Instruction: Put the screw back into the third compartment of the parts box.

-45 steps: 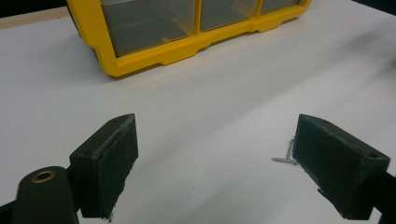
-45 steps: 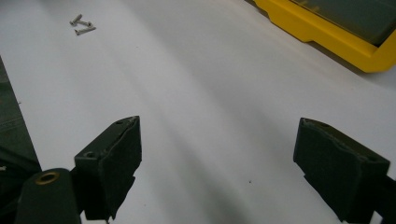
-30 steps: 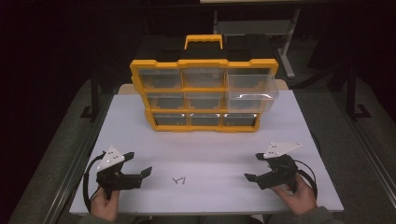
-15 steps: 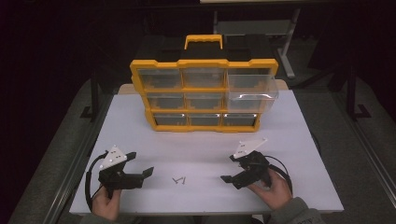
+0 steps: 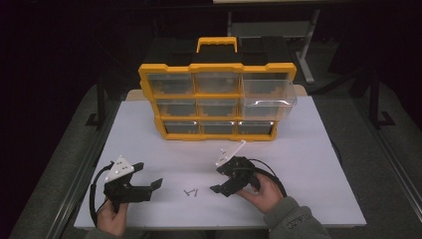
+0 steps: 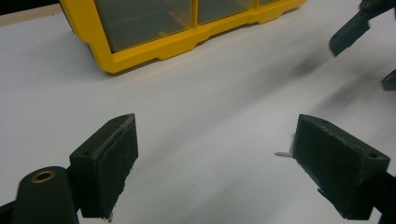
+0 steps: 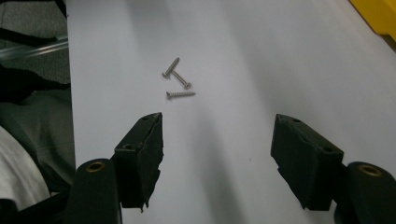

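Right gripper view resolves three screws point(image 7: 177, 81); high view blurs them.

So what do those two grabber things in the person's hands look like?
Both are black. The left gripper and the right gripper each have two chunky, flat-faced black jaws with small screw holes, and a brass-coloured ring near the base. Each carries a pale grey three-cornered plate on top and trails a black cable. The person's right arm wears a grey sleeve with small lettering on it.
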Demonstrator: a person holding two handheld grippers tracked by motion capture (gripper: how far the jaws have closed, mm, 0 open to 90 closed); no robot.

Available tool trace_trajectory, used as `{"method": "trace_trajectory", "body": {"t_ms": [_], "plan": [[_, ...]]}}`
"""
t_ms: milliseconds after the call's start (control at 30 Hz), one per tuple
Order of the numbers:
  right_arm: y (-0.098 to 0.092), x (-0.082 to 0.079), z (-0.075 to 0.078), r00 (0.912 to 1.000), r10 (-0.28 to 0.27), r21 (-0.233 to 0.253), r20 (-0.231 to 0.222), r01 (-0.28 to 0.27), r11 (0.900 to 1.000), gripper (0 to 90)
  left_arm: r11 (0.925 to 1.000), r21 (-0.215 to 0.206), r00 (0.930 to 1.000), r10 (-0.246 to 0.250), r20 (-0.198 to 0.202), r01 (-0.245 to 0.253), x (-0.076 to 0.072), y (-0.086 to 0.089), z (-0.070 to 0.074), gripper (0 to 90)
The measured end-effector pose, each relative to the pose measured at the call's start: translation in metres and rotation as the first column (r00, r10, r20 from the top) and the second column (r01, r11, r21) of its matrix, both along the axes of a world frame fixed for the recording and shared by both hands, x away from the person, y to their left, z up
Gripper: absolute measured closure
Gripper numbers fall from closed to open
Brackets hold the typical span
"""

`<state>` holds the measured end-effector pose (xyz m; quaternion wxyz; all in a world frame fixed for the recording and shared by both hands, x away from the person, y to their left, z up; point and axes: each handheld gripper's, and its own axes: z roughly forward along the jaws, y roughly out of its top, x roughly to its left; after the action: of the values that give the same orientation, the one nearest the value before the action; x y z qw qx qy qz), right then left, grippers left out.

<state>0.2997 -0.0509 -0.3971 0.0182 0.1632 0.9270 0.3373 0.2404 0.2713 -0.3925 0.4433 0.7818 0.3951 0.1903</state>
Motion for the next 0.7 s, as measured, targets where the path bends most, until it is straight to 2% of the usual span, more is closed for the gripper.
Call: {"method": "trace_trajectory", "body": {"t_ms": [100, 167, 400, 600, 667, 700], "plan": [[0.012, 0.004, -0.001, 0.9995, 0.028, -0.011, -0.014, -0.028, 1.0, 36.8, 0.9999, 0.013, 1.0, -0.006, 0.004, 0.006, 0.001, 0.0, 0.0, 14.0], [0.019, 0.007, -0.002, 0.9984, 0.05, -0.02, -0.025, -0.051, 0.999, 39.1, 0.9999, 0.009, 0.9999, -0.007, -0.01, 0.007, 0.001, -0.001, -0.001, 14.0], [0.041, 0.015, -0.005, 0.9934, 0.103, -0.032, -0.049, -0.105, 0.994, 45.5, 0.9999, 0.014, 1.0, -0.003, 0.003, 0.003, 0.0, 0.002, 0.002, 14.0], [0.055, 0.019, -0.005, 0.989, 0.143, -0.051, -0.039, -0.145, 0.988, 49.1, 0.9999, 0.008, 1.0, 0.007, 0.0, -0.007, -0.001, 0.004, 0.002, 14.0], [0.061, 0.021, -0.006, 0.9863, 0.157, -0.045, -0.051, -0.159, 0.986, 50.7, 0.9999, 0.002, 0.9999, 0.012, 0.006, -0.012, -0.001, 0.005, 0.002, 14.0], [0.067, 0.02, -0.006, 0.9857, 0.157, -0.069, -0.06, -0.161, 0.985, 52.4, 0.9999, -0.001, 0.9999, 0.014, 0.008, -0.014, -0.001, 0.005, 0.002, 14.0]]}}
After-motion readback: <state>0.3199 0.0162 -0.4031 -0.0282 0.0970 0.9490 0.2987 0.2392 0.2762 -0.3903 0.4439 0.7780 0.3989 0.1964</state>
